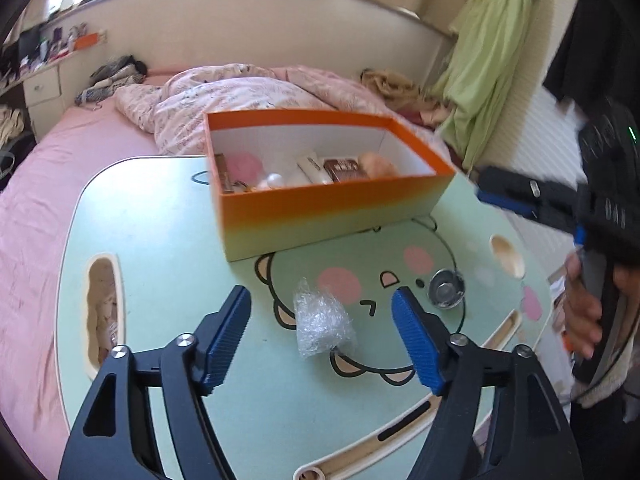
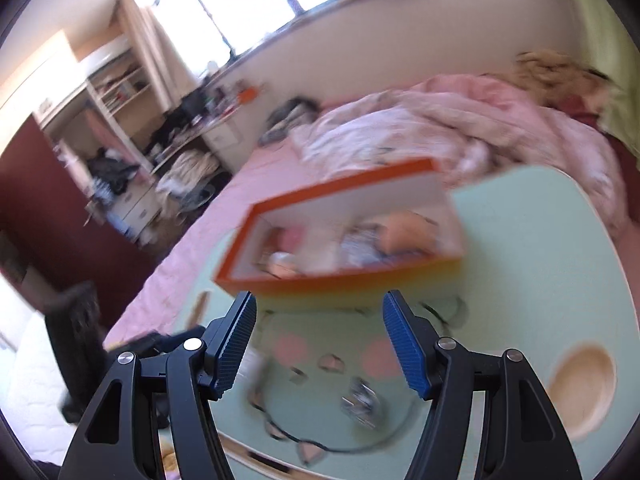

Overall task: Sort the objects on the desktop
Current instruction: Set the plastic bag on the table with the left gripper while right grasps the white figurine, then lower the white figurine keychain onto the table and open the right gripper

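Note:
A crumpled piece of clear bubble wrap (image 1: pixel 322 322) lies on the mint-green table (image 1: pixel 160 240) with a bear face drawn on it. My left gripper (image 1: pixel 321 294) is open and straddles the wrap, its blue pads well apart from it on both sides. A small round shiny tin (image 1: pixel 446 290) sits just to the right; it shows blurred (image 2: pixel 360 400) in the right wrist view. Behind them stands an orange box (image 1: pixel 332 204) holding several small items. My right gripper (image 2: pixel 320 300) is open and empty, above the table in front of the box (image 2: pixel 360 280).
The table stands on a bed with a pink sheet (image 1: pixel 36 200) and a rumpled quilt (image 1: pixel 224 96). It has a slot cut-out (image 1: pixel 104 312) at its left and a round recess (image 2: pixel 582 388) at its right. A person's hand (image 1: pixel 584 312) holds the right tool.

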Demonstrator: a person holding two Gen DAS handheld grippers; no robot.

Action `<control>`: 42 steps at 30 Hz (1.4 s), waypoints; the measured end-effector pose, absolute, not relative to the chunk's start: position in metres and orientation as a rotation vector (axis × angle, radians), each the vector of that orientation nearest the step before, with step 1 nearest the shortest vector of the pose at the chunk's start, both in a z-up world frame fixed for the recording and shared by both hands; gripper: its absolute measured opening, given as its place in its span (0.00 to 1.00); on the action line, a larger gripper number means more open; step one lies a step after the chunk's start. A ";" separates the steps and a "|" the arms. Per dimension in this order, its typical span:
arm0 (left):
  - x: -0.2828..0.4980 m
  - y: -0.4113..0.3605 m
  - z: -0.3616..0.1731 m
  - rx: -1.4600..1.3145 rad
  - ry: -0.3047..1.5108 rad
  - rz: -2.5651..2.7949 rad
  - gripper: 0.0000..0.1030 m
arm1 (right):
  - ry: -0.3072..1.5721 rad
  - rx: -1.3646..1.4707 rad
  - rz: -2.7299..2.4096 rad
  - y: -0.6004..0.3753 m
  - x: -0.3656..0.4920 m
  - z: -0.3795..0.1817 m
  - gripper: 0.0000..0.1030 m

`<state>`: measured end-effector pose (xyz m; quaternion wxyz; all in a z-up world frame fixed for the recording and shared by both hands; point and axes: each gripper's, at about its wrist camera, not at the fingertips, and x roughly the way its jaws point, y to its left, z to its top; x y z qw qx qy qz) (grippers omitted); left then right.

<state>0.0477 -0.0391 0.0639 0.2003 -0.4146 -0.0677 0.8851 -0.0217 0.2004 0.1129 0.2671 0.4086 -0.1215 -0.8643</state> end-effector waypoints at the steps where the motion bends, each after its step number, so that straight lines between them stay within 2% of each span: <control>1: 0.049 -0.044 0.065 -1.154 -0.214 2.484 0.72 | -0.326 1.151 -2.284 0.189 -0.036 0.115 0.64; 6: 0.053 -0.063 0.070 -1.131 -0.264 2.527 0.72 | -0.241 1.378 -2.051 0.126 -0.104 0.109 0.63; 8: 0.055 -0.068 0.072 -1.123 -0.271 2.542 0.72 | -0.165 1.501 -1.988 0.098 -0.129 0.090 0.57; 9: 0.055 -0.070 0.072 -1.122 -0.273 2.544 0.72 | -0.152 1.541 -1.959 0.091 -0.135 0.082 0.46; 10: 0.056 -0.072 0.072 -1.122 -0.273 2.542 0.72 | -0.142 1.583 -1.931 0.085 -0.142 0.073 0.44; 19: 0.049 -0.091 0.067 -1.137 -0.307 2.533 0.72 | -0.033 1.722 -1.890 0.058 -0.162 0.030 0.44; 21: 0.046 -0.092 0.064 -1.146 -0.316 2.528 0.72 | 0.008 1.735 -1.891 0.056 -0.166 0.024 0.33; 22: 0.046 -0.092 0.063 -1.149 -0.319 2.526 0.72 | 0.017 1.732 -1.896 0.057 -0.167 0.025 0.33; 29: 0.049 -0.091 0.065 -1.136 -0.331 2.518 0.72 | -0.107 1.678 -1.926 0.078 -0.168 0.029 0.32; 42: 0.043 -0.081 0.076 -1.130 -0.326 2.511 0.72 | -0.328 1.314 -2.040 0.162 -0.094 0.127 0.33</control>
